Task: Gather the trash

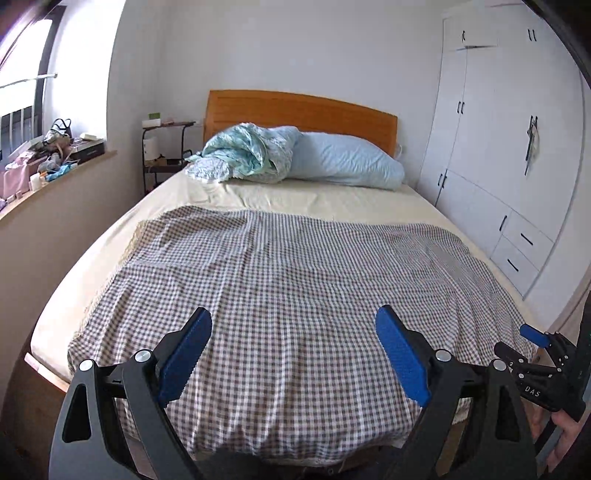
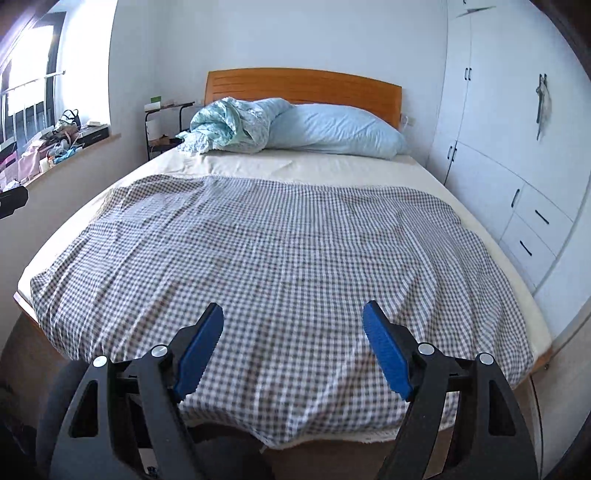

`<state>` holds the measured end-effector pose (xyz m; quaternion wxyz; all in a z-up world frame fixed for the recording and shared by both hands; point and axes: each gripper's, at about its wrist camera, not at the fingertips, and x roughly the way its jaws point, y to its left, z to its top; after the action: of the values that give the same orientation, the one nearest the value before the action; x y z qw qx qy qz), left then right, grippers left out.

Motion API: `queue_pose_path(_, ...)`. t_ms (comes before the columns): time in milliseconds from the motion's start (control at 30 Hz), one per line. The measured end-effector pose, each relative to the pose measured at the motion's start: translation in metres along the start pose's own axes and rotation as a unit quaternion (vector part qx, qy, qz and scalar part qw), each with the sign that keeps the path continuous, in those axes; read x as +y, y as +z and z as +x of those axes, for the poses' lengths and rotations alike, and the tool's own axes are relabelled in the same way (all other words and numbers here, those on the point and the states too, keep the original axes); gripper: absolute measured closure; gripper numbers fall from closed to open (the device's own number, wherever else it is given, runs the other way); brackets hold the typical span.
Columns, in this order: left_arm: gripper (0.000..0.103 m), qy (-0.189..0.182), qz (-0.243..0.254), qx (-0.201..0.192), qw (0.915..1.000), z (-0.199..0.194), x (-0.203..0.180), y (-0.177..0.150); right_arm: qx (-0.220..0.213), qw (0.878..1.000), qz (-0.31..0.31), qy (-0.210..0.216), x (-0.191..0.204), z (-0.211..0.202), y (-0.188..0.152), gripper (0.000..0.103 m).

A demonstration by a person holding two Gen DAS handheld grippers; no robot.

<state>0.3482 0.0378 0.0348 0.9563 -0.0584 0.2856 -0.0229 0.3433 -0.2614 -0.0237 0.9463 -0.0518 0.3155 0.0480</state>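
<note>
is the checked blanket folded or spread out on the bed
Spread out: the checked blanket lies flat over the lower bed, its edge hanging past the foot; cream sheet shows above it.

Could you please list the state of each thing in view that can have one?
left gripper: open, empty
right gripper: open, empty
checked blanket: spread flat on bed
quilt: bunched at headboard
upper cupboard door: ajar
drawers: shut

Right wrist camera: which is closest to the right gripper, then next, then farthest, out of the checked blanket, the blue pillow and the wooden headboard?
From the right gripper:
1. Checked blanket, right under the fingers.
2. Blue pillow, at the bed's far end.
3. Wooden headboard, behind the pillow, against the wall.
</note>
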Motion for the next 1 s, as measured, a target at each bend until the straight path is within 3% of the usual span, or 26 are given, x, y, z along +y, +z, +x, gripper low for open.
queue_pose_path(100,0.013,-0.003,-0.004,-0.034,0.9994,0.0,0.006,0.018,-0.037,0.999,0.022,0.014,0.007,0.005,0.028,0.021)
queue_pose_path(300,0.009,0.009,-0.004,-0.082,0.9966,0.015,0.002,0.034,-0.101,0.992,0.079,0.022,0.0,0.02,0.055,0.02)
queue_pose_path(567,0.009,0.032,0.065,-0.158,0.9847,-0.029,-0.017,0.011,-0.124,0.989,0.087,0.006,-0.003,-0.006,0.029,0.02)
queue_pose_path(800,0.008,-0.002,0.044,-0.178,0.9831,-0.092,-0.017,-0.022,-0.147,0.987,0.068,0.012,0.017,-0.061,0.001,0.019)
queue_pose_path(867,0.008,-0.002,0.048,-0.171,0.9841,-0.108,-0.016,-0.031,-0.142,0.988,0.061,0.017,0.022,-0.075,-0.007,0.014)
queue_pose_path(1000,0.008,0.002,0.062,-0.169,0.9836,-0.139,-0.016,-0.051,-0.135,0.989,0.053,0.019,0.034,-0.102,-0.027,0.014)
